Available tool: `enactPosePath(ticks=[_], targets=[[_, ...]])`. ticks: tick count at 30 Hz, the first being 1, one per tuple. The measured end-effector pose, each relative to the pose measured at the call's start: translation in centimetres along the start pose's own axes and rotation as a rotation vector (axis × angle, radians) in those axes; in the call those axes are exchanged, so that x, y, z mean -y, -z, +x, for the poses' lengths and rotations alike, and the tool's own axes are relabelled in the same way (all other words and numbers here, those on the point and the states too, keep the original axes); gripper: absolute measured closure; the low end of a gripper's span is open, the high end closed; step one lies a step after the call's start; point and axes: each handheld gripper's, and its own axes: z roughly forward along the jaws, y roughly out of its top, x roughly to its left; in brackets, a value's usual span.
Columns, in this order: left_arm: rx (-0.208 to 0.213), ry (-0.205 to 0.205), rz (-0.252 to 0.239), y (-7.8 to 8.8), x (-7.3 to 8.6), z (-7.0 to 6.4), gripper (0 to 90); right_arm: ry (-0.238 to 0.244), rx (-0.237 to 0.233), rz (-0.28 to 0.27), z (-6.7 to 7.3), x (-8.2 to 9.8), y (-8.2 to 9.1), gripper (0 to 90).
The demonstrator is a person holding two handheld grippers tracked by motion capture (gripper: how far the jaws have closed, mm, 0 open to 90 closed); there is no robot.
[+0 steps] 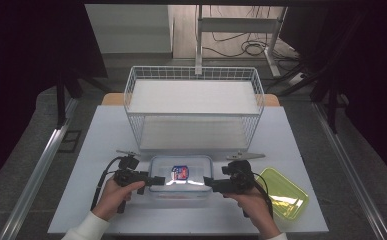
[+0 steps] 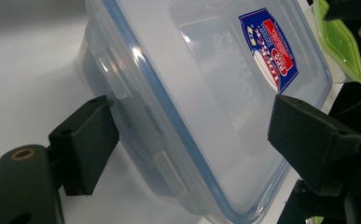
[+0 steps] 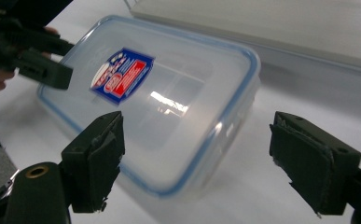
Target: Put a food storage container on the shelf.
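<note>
A clear plastic container point(image 1: 181, 181) with a blue-rimmed lid lies on the white table point(image 1: 96, 145), at the near middle, just in front of the white wire basket point(image 1: 193, 107). Its long axis runs left to right, lid upward, with a red-and-blue label point(image 1: 180, 172) on top (the print is too small to read). The contents cannot be made out through the frosted walls.

The left gripper point(image 1: 156, 181) sits at the container's left end, the right gripper point(image 1: 208, 182) at its right end. In the left gripper view the left gripper point(image 2: 192, 140) has its jaws spread, one beside the container's side wall and one over the lid; whether either pad touches is unclear. In the right gripper view the right gripper point(image 3: 215, 158) is likewise spread wide, holding nothing.

A green lid point(image 1: 283, 192) lies to the right on the table, partly cut off by the right hand point(image 1: 251, 202).
</note>
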Motion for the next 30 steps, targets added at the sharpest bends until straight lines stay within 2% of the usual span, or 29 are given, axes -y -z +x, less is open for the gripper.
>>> enactPosePath(ticks=[3, 4, 8, 16, 23, 28, 30], targets=[[-0.001, -0.003, -0.002, 0.0, 0.0, 0.0, 16.5, -0.008, -0.013, 0.016, 0.0, -0.4, -0.8, 18.2], [0.000, -0.004, -0.002, 0.0, 0.0, 0.0, 16.5, -0.029, -0.026, 0.030, -0.1, -0.7, -1.5, 17.7], [-0.002, -0.010, -0.004, 0.0, 0.1, -0.1, 16.8, -0.056, -0.046, 0.056, -0.5, -0.9, -2.5, 17.1], [-0.011, -0.031, -0.008, 0.2, 0.2, -0.4, 17.5, -0.069, -0.052, 0.072, -0.8, -0.9, -2.9, 17.1], [-0.030, -0.062, -0.017, 0.4, 0.5, -0.8, 18.6, -0.074, -0.076, 0.092, -0.9, -0.5, -3.4, 17.1], [-0.036, -0.066, -0.024, 0.5, 0.6, -1.0, 19.0, -0.087, -0.079, 0.108, -0.9, -0.4, -3.8, 16.4], [-0.038, -0.071, -0.026, 0.5, 0.6, -1.0, 19.1, -0.094, -0.095, 0.107, -1.1, -0.4, -3.9, 15.3]])
